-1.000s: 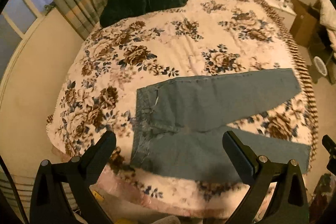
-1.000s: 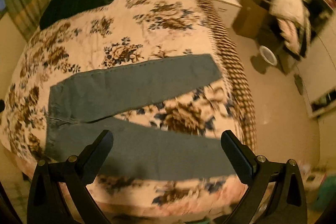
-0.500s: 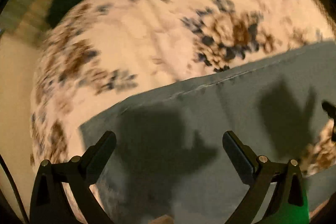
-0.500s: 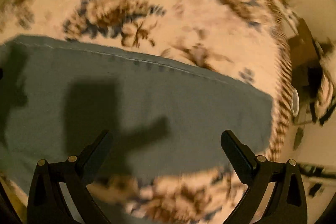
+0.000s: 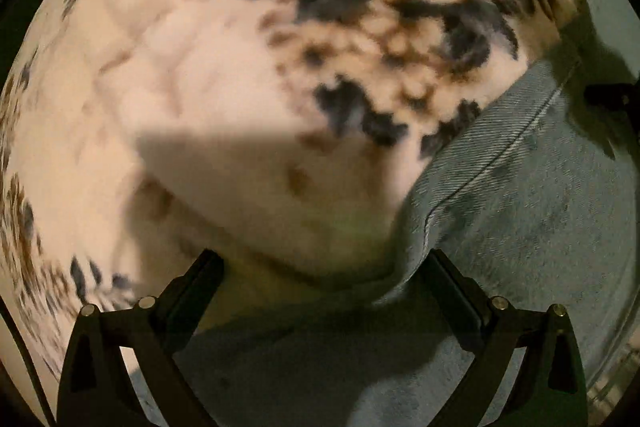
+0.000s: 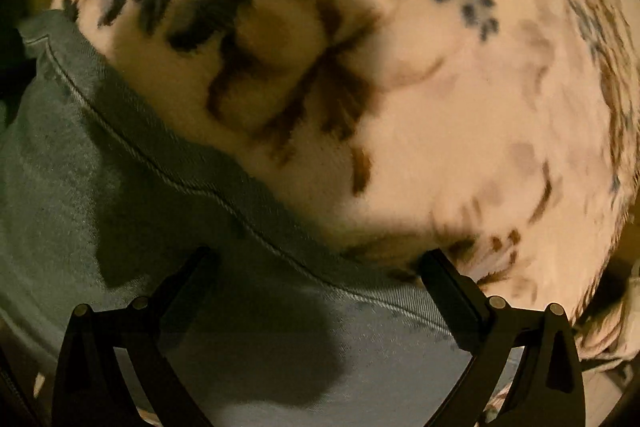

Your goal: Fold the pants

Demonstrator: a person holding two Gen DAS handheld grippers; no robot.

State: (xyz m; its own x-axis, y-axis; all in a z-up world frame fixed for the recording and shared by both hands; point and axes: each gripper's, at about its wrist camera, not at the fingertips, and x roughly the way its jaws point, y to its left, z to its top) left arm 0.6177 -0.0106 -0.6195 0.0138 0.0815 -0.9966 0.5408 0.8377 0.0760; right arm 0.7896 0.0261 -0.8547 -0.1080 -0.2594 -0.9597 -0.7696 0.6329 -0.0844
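The right tool (image 6: pixel 320 267) hangs wide open close above the blue pants (image 6: pixel 120 187), which lie on the flowered bed (image 6: pixel 460 107).

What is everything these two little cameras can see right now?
jeans: one pair, blue denim with a stitched seam, lying on the bed; lower right of the left view, lower left of the right view.
bedspread: one, cream with brown and dark blue flowers, under the jeans, filling most of both views.
left gripper: one, black, two fingers apart, low over the jeans' edge.
right gripper: one, black, two fingers apart, low over the jeans' seam.
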